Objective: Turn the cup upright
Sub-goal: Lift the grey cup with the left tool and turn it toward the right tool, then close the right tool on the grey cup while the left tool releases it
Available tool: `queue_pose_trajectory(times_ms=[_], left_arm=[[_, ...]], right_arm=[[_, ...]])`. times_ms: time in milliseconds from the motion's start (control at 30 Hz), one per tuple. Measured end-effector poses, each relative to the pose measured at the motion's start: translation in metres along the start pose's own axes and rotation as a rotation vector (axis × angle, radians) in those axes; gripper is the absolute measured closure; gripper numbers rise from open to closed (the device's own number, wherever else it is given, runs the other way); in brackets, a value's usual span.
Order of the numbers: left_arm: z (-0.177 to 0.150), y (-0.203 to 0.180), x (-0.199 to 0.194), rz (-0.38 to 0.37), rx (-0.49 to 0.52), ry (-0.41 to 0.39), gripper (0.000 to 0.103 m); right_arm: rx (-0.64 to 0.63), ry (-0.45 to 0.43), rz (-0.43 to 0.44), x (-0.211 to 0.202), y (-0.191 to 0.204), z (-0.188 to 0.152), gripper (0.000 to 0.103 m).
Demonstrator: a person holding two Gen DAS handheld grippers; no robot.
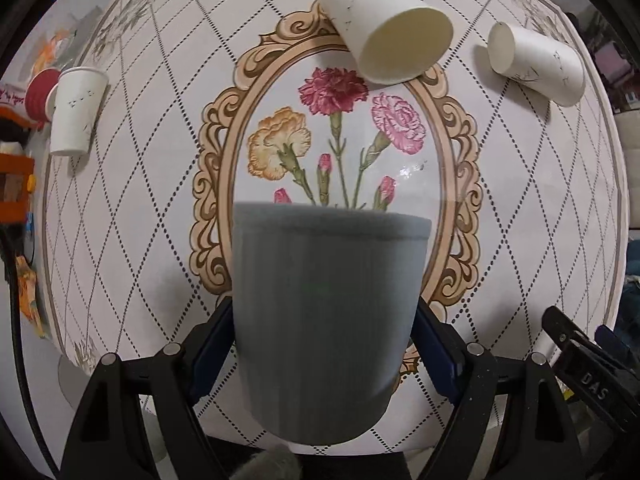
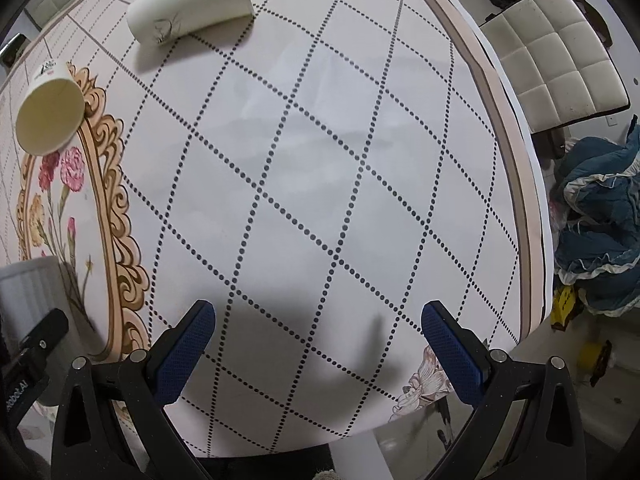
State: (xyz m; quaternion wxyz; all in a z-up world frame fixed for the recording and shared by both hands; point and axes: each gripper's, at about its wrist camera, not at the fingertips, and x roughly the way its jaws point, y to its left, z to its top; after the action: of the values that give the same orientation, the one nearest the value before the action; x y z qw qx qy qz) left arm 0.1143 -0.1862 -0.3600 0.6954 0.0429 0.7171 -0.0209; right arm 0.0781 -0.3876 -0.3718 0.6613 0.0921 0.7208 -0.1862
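Observation:
My left gripper (image 1: 322,344) is shut on a grey ribbed cup (image 1: 326,320), held between the blue pads with its wider end away from the camera, above the round table (image 1: 520,240). The same cup shows at the left edge of the right wrist view (image 2: 28,300). My right gripper (image 2: 318,344) is open and empty over the table's near right part. Two white paper cups lie on their sides: one at the flower frame's top (image 1: 384,26) (image 2: 50,114), one further right (image 1: 538,64) (image 2: 190,0). A third white paper cup (image 1: 78,110) stands upright at the left.
A red cup (image 1: 40,98) sits behind the upright white one at the left rim. A white padded chair (image 2: 556,56) and a heap of blue cloth (image 2: 596,232) lie beyond the table's right edge. Orange clutter (image 1: 16,168) is off the left edge.

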Motion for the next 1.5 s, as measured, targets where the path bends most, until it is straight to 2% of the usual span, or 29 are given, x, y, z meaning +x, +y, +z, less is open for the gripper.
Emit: queue_pose_trajectory(times_ms=[67,133,167,433,633,733,833,967,1100,1267,1400,1500], left_arm=[[0.005,-0.001,-0.002,0.000,0.014,-0.002,0.015],[0.007,-0.001,-0.007,-0.008,0.025,-0.013,0.003],[0.007,0.000,-0.010,-0.011,0.029,-0.018,0.002],[0.000,0.020,-0.041,-0.023,0.043,-0.087,0.002],[0.004,0.077,-0.075,-0.037,-0.004,-0.207,0.002],[0.005,0.105,-0.091,0.017,-0.015,-0.280,0.001],[0.005,0.133,-0.095,0.115,-0.014,-0.335,0.001],[-0.004,0.166,-0.080,0.124,-0.019,-0.293,0.001],[-0.015,0.190,-0.060,0.172,-0.032,-0.240,0.001],[-0.021,0.212,-0.033,0.181,-0.073,-0.176,0.001],[-0.023,0.223,-0.020,0.189,-0.088,-0.146,0.001],[-0.023,0.228,-0.014,0.183,-0.084,-0.132,0.001]], right_arm=[[0.001,-0.001,-0.004,0.000,0.001,-0.002,0.000],[0.005,-0.004,-0.007,-0.002,0.002,-0.002,0.000],[0.007,-0.007,-0.003,-0.003,0.002,-0.004,0.000],[0.006,-0.033,0.028,-0.022,0.020,-0.013,0.000],[-0.016,-0.056,0.075,-0.043,0.045,-0.027,0.000],[-0.050,-0.075,0.107,-0.062,0.066,-0.034,0.000],[-0.101,-0.092,0.144,-0.082,0.096,-0.043,0.000],[-0.177,-0.087,0.173,-0.095,0.125,-0.033,0.000],[-0.263,-0.084,0.152,-0.094,0.164,-0.032,0.001],[-0.316,-0.062,0.137,-0.084,0.196,-0.025,0.010],[-0.372,-0.031,0.111,-0.074,0.220,-0.019,0.023],[-0.386,-0.002,0.079,-0.063,0.231,-0.016,0.026]])
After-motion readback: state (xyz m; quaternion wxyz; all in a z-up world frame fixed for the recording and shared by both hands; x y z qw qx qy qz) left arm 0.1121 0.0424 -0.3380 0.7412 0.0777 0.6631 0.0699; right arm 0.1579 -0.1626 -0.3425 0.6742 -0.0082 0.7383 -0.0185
